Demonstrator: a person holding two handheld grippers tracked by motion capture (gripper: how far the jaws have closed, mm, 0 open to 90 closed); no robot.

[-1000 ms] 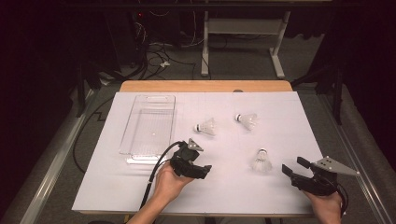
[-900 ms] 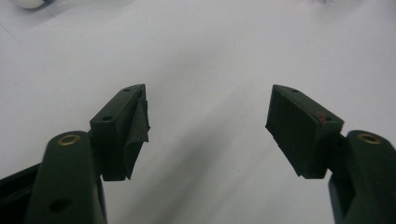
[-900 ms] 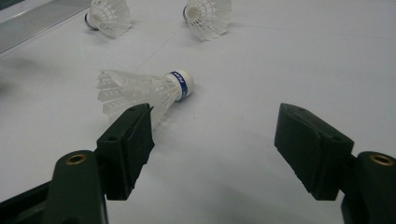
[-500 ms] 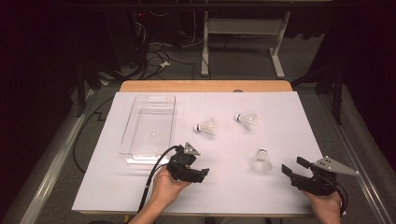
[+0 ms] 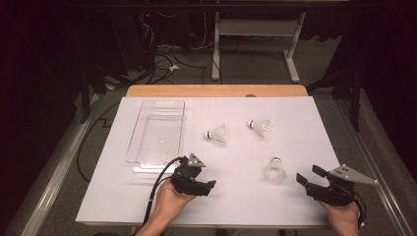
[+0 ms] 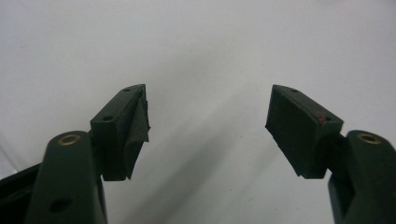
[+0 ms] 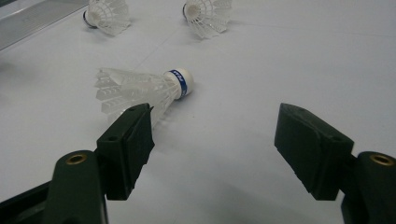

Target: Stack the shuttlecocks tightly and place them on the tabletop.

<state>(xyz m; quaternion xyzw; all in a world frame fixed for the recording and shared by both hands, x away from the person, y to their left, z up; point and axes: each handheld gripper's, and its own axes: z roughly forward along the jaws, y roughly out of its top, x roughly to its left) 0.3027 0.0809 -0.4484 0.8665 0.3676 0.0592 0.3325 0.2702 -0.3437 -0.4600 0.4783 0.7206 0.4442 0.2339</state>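
Reach step, nothing gripped yet: right gripper [image 5: 306, 177] with jaws wide apart, just short of the nearest white plastic shuttlecock with the blue-banded cork [image 7: 140, 88], lying on its side ahead and left of the jaws. Left gripper [image 5: 209, 186] also spread, over bare white paper [image 6: 196, 42]. Farther ahead, two more white shuttlecocks [image 5: 217, 133] [image 5: 260, 126] and a clear plastic tray [image 5: 147, 157]. Next, probably: forward and leftward, then closing on the feather skirt.

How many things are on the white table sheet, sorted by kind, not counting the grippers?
Shuttlecocks: 3, one nearest the right gripper, one at mid-table, one farther right.
Clear plastic trays: 1, at the left, with nothing visible inside.
Total: 4.
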